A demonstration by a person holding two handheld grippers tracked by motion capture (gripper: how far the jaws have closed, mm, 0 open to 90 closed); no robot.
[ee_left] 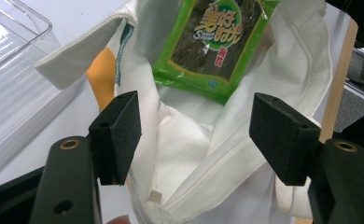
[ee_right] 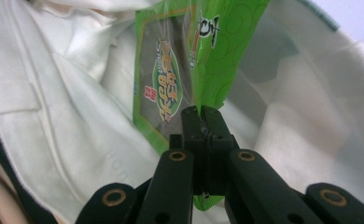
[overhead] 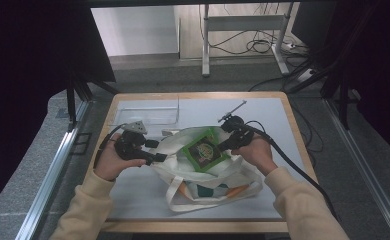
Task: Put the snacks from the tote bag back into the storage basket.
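A white cloth tote bag (overhead: 210,187) lies on the table with its mouth spread open. Over that mouth hangs a green seaweed snack packet (overhead: 203,150), pinched at one edge by my right gripper (overhead: 229,145). In the right gripper view the jaws meet on the packet's (ee_right: 171,79) green rim, with the bag's white lining (ee_right: 54,93) behind. My left gripper (overhead: 155,152) is at the bag's left rim. Its black pads (ee_left: 119,133) stand wide apart, and the bag's cloth (ee_left: 185,149) runs loosely between them. The packet (ee_left: 213,42) hangs beyond them.
A clear plastic bin (overhead: 148,115) stands at the table's back left, close behind my left gripper. The white tabletop (overhead: 273,115) has a wooden border. The bag's handles (overhead: 183,205) trail toward the front edge. Cables run off to the right.
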